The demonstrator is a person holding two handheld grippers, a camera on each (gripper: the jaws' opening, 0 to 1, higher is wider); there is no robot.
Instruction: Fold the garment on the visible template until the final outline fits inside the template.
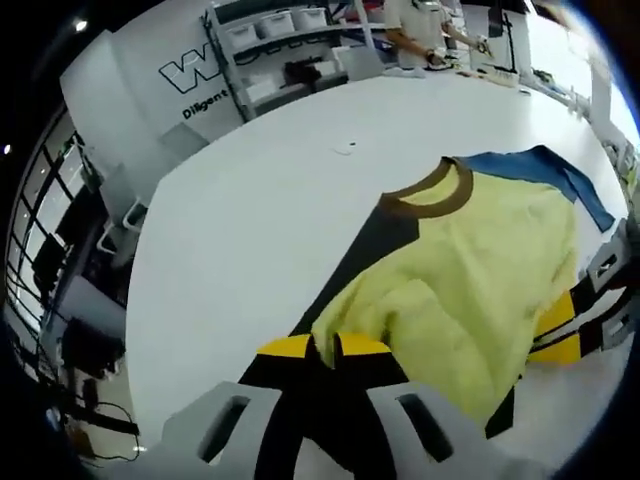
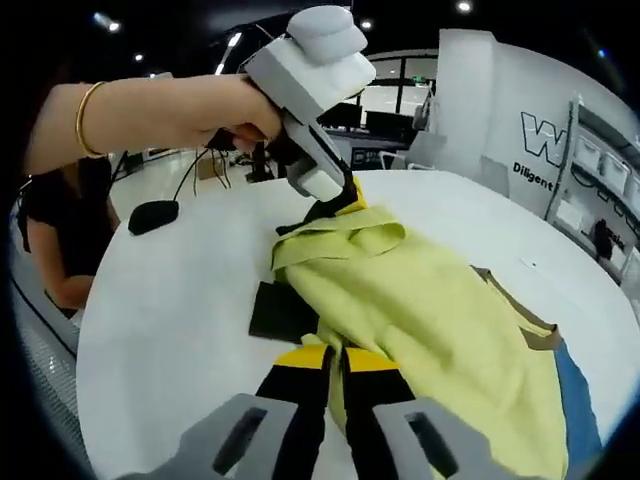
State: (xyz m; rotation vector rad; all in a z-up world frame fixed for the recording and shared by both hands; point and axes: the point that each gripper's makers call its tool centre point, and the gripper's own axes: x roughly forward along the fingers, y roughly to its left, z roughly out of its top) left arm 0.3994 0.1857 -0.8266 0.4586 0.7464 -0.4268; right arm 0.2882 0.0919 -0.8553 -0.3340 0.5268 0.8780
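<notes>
Yellow shirt [image 1: 470,270] on white table [image 1: 250,220], both grippers' fingers pinching it, shelving [image 1: 270,40] behind.

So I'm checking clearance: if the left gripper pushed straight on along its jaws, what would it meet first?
Probably nothing new: the left gripper already has its jaws shut on the yellow shirt. Straight ahead lies more of that shirt, toward its brown collar, then bare white table. Depth is hard to judge.

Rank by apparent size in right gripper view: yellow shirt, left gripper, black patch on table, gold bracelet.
1. yellow shirt
2. left gripper, though it sits nearer the camera than its tip suggests, so unsure
3. black patch
4. gold bracelet
</notes>
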